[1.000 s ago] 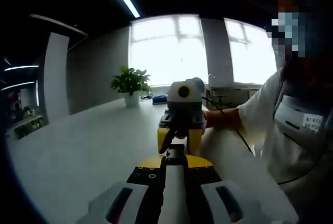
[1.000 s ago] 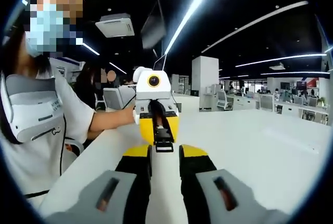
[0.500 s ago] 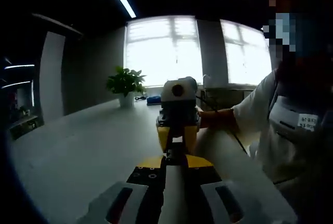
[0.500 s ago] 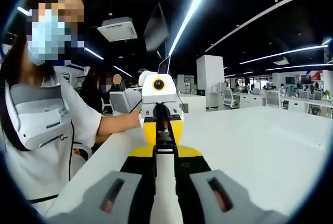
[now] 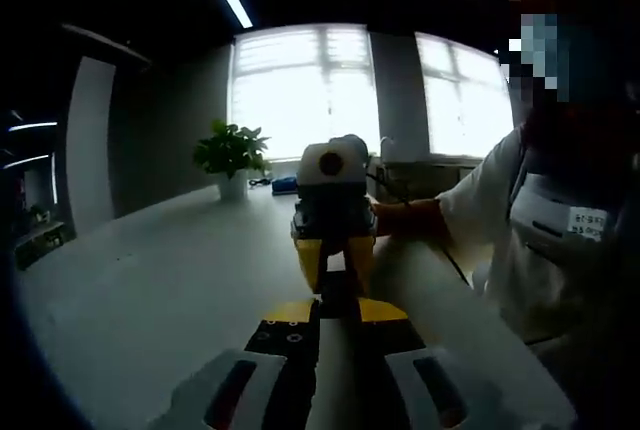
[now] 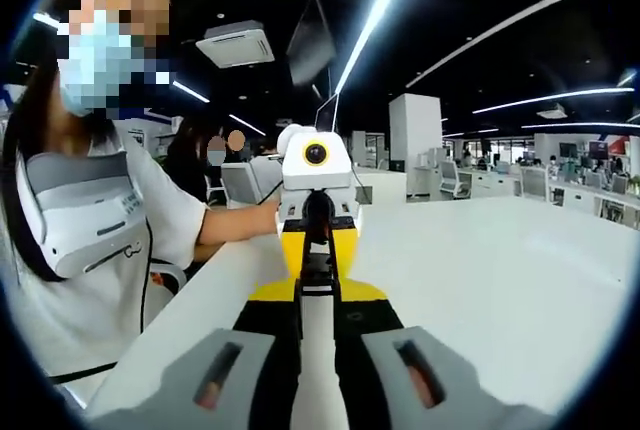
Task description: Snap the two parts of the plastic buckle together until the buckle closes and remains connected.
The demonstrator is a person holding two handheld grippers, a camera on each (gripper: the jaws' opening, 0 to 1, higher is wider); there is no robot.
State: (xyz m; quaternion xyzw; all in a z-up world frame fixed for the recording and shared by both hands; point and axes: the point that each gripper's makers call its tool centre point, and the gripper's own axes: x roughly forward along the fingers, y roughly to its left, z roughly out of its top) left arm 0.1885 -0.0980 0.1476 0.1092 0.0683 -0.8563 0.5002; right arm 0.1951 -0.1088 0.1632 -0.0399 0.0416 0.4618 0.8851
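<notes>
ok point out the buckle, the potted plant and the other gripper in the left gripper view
buckle [image 5: 338, 288], left gripper view, dark middle between the two grippers
potted plant [image 5: 229, 150], left gripper view, its leaves
right gripper [image 5: 335, 262], left gripper view, between its yellow fingertips

White table [image 5: 150, 290], smooth, pale top [image 6: 480, 280], runs wide through both gripper views. Left gripper view: potted plant [image 5: 231, 155] stands at far edge, 11 o'clock from centre, before bright windows. Just beside pot, toward 12 o'clock, small blue thing [image 5: 283, 185], possibly box; too blurred to tell. Dark cable [image 5: 455, 265] trails across top at 3 o'clock.
</notes>
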